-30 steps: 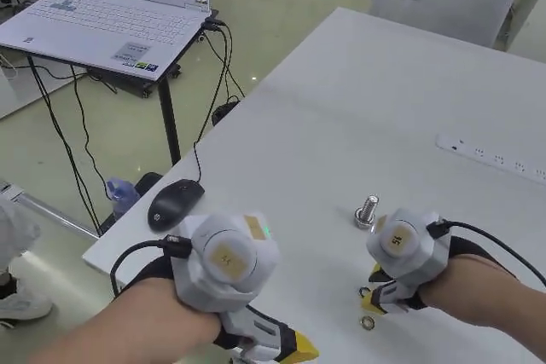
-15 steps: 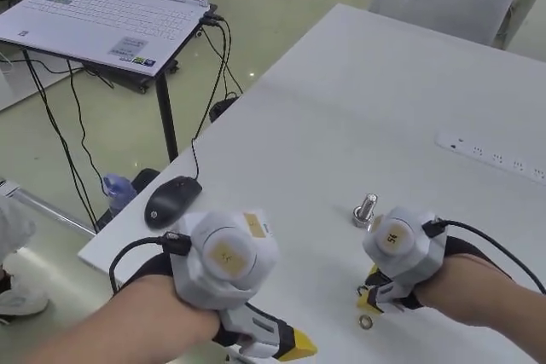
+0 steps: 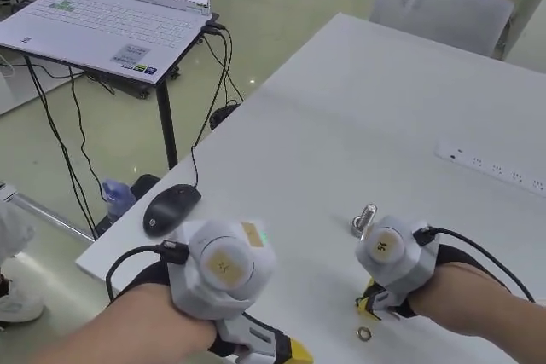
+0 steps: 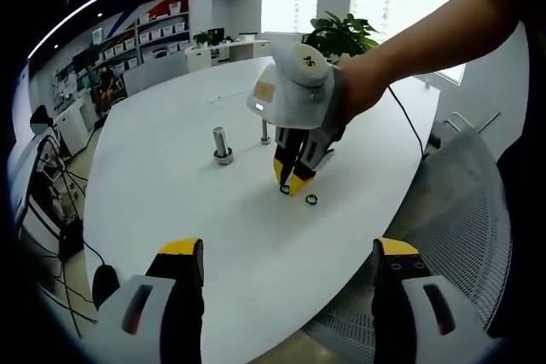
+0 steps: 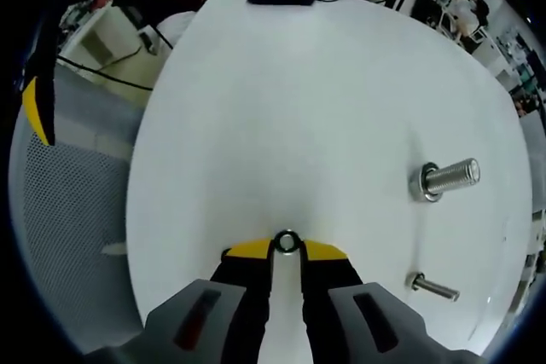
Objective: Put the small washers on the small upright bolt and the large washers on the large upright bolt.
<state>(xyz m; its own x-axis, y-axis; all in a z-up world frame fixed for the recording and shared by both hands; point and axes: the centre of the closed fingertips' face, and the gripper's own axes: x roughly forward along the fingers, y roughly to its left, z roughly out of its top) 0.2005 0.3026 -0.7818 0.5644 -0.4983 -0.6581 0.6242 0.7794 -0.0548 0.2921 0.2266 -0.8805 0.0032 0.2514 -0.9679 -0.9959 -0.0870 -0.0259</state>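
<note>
My right gripper is shut on a small metal washer, pinched at its yellow tips just above the white table. In the left gripper view the right gripper holds that washer low, with a loose washer lying beside it. The large upright bolt and the thin small bolt stand off to one side. In the head view the large bolt stands just beyond the right gripper, and the loose washer lies near it. My left gripper is open and holds nothing.
A black mouse lies near the table's left edge. A white power strip runs along the far right. A laptop stands on a stand left of the table, and a grey chair is at the far end.
The head camera has shifted a little. The right gripper has edged slightly left with the washer still pinched. The left gripper stays open in place.
</note>
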